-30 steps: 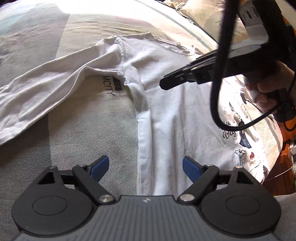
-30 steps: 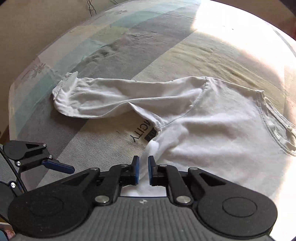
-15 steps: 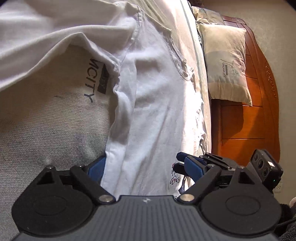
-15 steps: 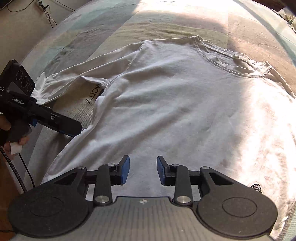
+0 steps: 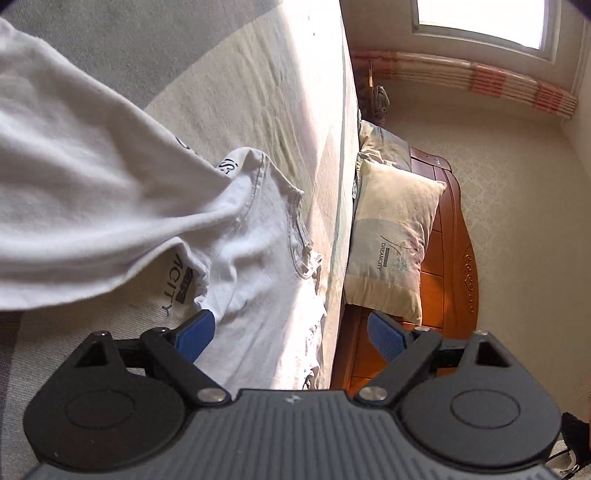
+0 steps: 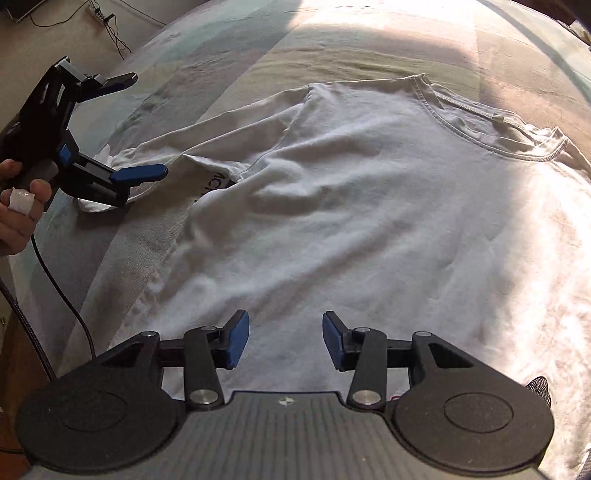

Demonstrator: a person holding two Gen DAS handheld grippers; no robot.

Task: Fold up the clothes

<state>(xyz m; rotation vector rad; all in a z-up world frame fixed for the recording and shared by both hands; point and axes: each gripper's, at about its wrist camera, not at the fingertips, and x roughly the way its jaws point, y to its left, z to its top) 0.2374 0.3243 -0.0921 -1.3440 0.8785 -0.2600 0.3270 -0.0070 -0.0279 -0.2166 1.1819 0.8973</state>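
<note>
A white long-sleeved shirt (image 6: 351, 206) lies spread flat on the bed, its collar (image 6: 491, 136) at the upper right. Its sleeve (image 6: 207, 136) runs out to the left. My right gripper (image 6: 284, 332) hovers over the lower body of the shirt; its jaws are opening and hold nothing. A hand holds my left gripper (image 6: 142, 125) turned on its side at the sleeve's end, open wide, with the lower finger over the cuff. In the left wrist view the sleeve (image 5: 92, 206) fills the left, the shirt (image 5: 251, 251) lies ahead, and the left gripper (image 5: 291, 332) is open and holds nothing.
The striped bed sheet (image 6: 332, 48) extends beyond the shirt. A cream pillow (image 5: 391, 240) leans on the wooden headboard (image 5: 454, 258) past the collar, under a window (image 5: 480, 18). A black cable (image 6: 48, 288) trails from the left gripper over the bed's left edge.
The right jaws, shut by the armpit a second ago, have parted, and that gripper now sits over the shirt's body. The left gripper has rolled onto its side and moved out to the sleeve's end.
</note>
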